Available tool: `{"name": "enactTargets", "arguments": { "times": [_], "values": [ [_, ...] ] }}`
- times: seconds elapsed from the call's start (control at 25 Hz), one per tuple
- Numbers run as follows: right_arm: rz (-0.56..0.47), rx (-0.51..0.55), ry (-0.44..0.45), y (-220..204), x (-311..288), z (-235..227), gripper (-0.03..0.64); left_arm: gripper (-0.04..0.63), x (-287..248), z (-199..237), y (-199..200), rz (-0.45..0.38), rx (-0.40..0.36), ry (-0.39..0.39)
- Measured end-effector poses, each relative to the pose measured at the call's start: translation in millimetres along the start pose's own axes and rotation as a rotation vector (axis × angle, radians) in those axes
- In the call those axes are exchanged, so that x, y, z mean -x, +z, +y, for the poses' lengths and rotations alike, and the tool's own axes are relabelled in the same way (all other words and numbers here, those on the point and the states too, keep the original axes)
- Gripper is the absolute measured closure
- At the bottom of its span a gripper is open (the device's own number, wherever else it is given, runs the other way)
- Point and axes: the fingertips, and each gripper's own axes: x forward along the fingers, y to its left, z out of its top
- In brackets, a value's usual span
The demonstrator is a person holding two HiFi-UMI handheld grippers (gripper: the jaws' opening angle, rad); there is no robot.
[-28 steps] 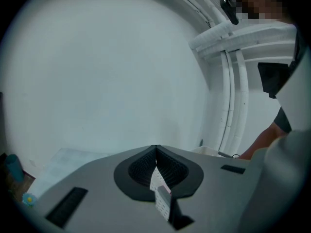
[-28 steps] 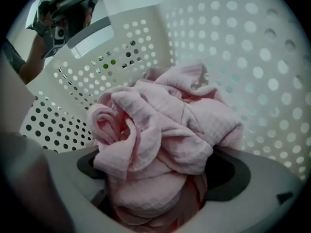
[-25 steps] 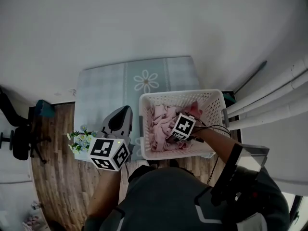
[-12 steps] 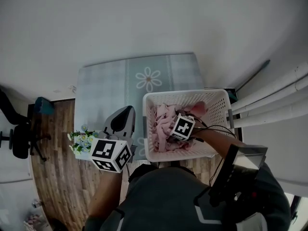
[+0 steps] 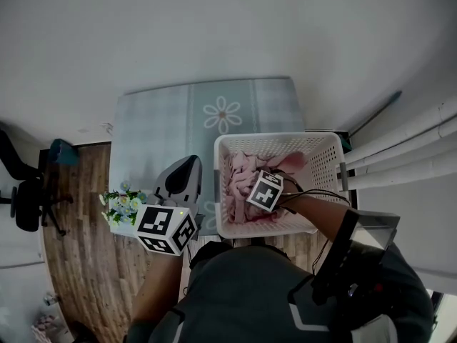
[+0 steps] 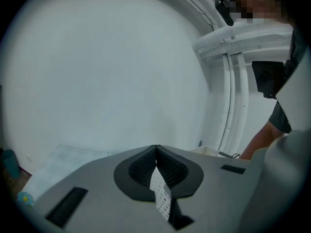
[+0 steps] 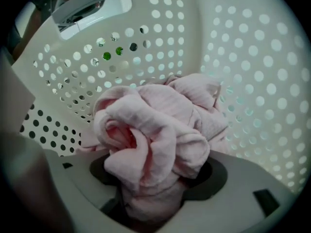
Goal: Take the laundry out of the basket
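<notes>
Right gripper (image 7: 156, 181) is down inside the white perforated basket (image 5: 323, 146); its jaws have just been closing and now pinch a bunched fold of the pink laundry (image 7: 160, 125). The rest of the pile lies against the basket's left wall. Left gripper (image 6: 156, 152) is clenched empty, held outside that wall, clear of the laundry.

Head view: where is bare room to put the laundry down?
Free: the flowered mat between basket and wall; wood floor between flowers and chair. Crowded: the basket, full of pink laundry that the right gripper has just been closing its jaws on; left gripper beside it.
</notes>
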Motion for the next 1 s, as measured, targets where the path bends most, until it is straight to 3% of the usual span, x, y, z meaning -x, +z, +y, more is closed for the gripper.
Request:
{"name": "enactTargets", "arguments": {
  "times": [0.08,0.32,0.48,0.68,1.0],
  "values": [
    [-0.027,-0.024,0.018,-3.2,5.0,7.7,0.308,0.586,1.1,-1.7,2.3,-0.01,-0.001,-0.004],
    [-0.084,-0.166,0.143,-4.0,13.4,11.5,0.362,0.586,5.6,-3.2,7.4,-0.025,0.001,-0.001],
    [-0.17,-0.345,0.306,0.2,24.1,11.7,0.38,0.586,9.6,-1.3,11.0,-0.034,-0.007,0.009],
    [-0.252,-0.443,0.467,11.0,32.4,33.5,0.38,0.586,11.4,-4.8,17.5,-0.044,-0.013,0.011],
    [-0.42,-0.567,0.561,21.9,56.6,28.1,0.382,0.586,14.8,-10.2,32.4,-0.071,-0.041,0.006]
  ]
}}
